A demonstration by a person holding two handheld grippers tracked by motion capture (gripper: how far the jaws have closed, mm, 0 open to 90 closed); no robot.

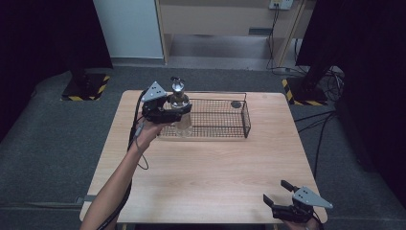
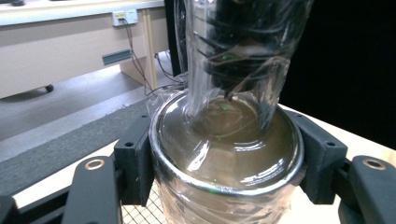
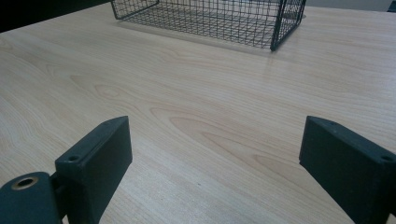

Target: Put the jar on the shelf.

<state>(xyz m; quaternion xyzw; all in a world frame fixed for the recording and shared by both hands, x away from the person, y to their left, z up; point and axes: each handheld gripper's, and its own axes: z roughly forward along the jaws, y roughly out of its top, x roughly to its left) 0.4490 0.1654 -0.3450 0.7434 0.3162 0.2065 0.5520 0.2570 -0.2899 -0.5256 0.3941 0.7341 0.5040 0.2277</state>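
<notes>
A clear pump bottle (image 1: 180, 101) with a silvery collar and a dark nozzle stands upright at the left end of a black wire basket (image 1: 246, 117). My left gripper (image 1: 179, 113) is shut on it just below the shoulder. In the left gripper view the two black jaws press on both sides of the bottle (image 2: 224, 140), with basket mesh (image 2: 140, 215) showing beneath it. I cannot tell whether the bottle's base touches the mesh. My right gripper (image 1: 275, 190) hovers open near the table's front right corner, holding nothing. In the right gripper view its jaws (image 3: 215, 140) stand wide apart over bare wood.
The long basket (image 3: 210, 18) lies across the far half of the wooden table (image 1: 210, 163), with a small dark round thing (image 1: 235, 104) at its right end. Beyond the table are grey floor, a cabinet and trailing cables.
</notes>
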